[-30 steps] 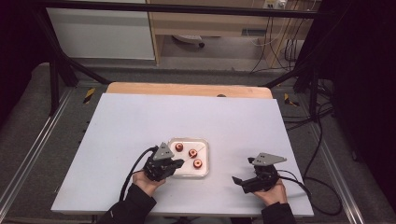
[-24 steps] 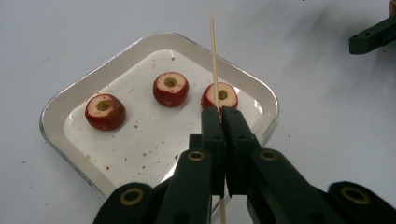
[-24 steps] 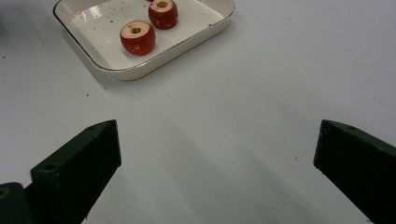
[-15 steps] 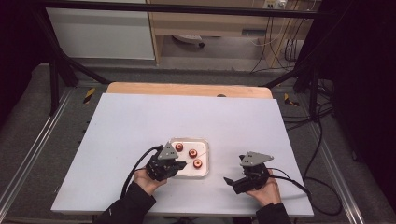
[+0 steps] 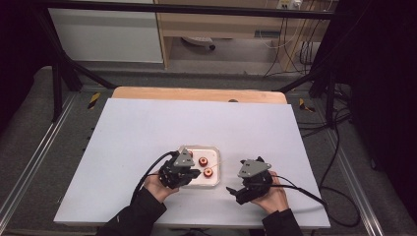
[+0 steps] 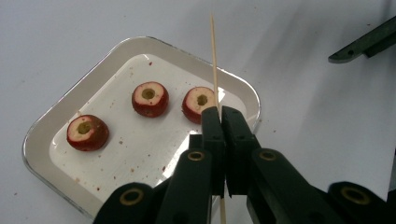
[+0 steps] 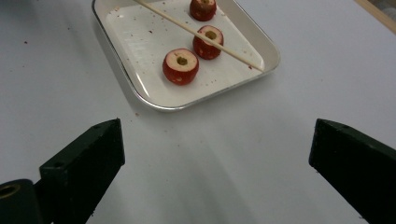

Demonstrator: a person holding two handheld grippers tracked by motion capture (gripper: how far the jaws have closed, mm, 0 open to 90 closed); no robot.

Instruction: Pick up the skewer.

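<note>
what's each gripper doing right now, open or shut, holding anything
Left gripper: shut on the wooden skewer.
Right gripper: open, holding nothing.

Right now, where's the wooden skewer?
The wooden skewer is clamped in the left hand-held gripper, reaching out over the white tray past the nearest of three cored red fruits; its tip ends near the tray's rim in the right gripper view.

The left gripper (image 6: 219, 116) has its 2 jaws pressed together on a thin wooden skewer (image 6: 214, 60). The right gripper (image 7: 215, 154) has its 2 jaws spread wide apart with nothing between them, low over the table.
</note>
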